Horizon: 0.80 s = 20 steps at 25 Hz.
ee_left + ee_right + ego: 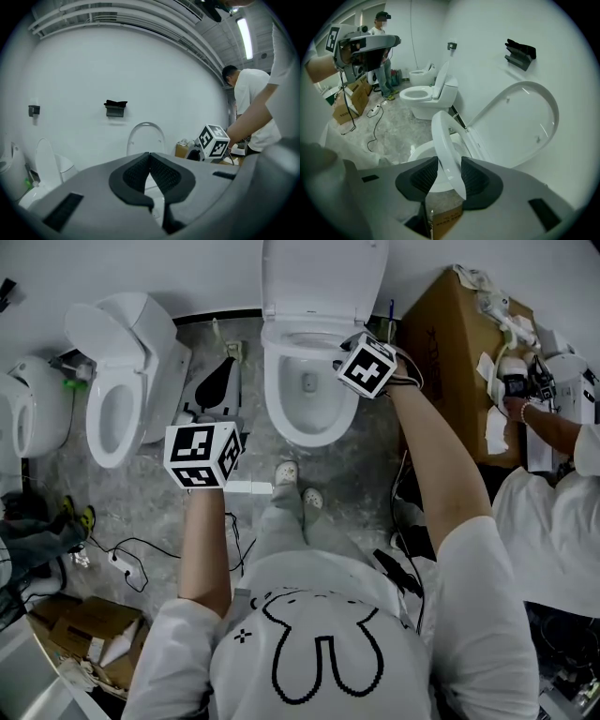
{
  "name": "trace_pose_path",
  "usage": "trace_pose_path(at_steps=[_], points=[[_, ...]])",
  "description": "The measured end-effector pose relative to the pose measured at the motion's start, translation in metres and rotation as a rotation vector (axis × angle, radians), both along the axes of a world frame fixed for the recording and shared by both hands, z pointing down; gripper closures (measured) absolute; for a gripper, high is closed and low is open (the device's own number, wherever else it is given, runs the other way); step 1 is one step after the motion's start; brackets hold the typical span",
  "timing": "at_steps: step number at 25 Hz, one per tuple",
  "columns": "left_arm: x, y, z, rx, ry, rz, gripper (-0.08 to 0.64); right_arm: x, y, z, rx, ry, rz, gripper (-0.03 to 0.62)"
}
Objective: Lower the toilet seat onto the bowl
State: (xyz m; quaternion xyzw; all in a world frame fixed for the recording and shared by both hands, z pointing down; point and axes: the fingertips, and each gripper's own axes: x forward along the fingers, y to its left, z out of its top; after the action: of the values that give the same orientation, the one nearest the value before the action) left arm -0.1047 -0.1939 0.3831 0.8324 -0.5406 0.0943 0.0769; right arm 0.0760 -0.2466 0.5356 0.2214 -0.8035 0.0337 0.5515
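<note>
your right gripper (449,176) has its pads clamped on the rim of the toilet seat (443,140), close to the ring's free front end. the seat stands partway down: hinged at the back edge of the bowl (319,432), tilted well clear of the upright lid (520,122), its front end raised above the bowl's front edge and not yet touching the rim.

to finish this well, let the seat swing on its hinge and follow that arc with your wrist rather than pushing straight down. ease the last stretch so the ring settles flat on the rim without a slap. i'd judge the risk to be the smooth plastic slipping out of the pads, or the lower jaw getting pinched between seat and bowl, so let go just before the two meet.

your right forearm (431,456) reaches forward along the bowl's right side, the gripper angled steeply down. your left gripper (150,161) has its jaws closed on nothing and hangs off the bowl's left side, roughly level, well apart from the seat.
</note>
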Motion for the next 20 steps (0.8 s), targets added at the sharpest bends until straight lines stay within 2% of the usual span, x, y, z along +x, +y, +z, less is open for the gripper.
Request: trace_pose_path(at_steps=[7,20], points=[[0.002,0.008,0.008,-0.014,-0.007,0.008,0.551,-0.006,0.02,0.016,-0.056,-0.043,0.013,0.414],[0.004,0.019,0.028,-0.051,-0.009,0.016,0.551,-0.01,0.054,0.051,-0.136,-0.049,0.008,0.414]])
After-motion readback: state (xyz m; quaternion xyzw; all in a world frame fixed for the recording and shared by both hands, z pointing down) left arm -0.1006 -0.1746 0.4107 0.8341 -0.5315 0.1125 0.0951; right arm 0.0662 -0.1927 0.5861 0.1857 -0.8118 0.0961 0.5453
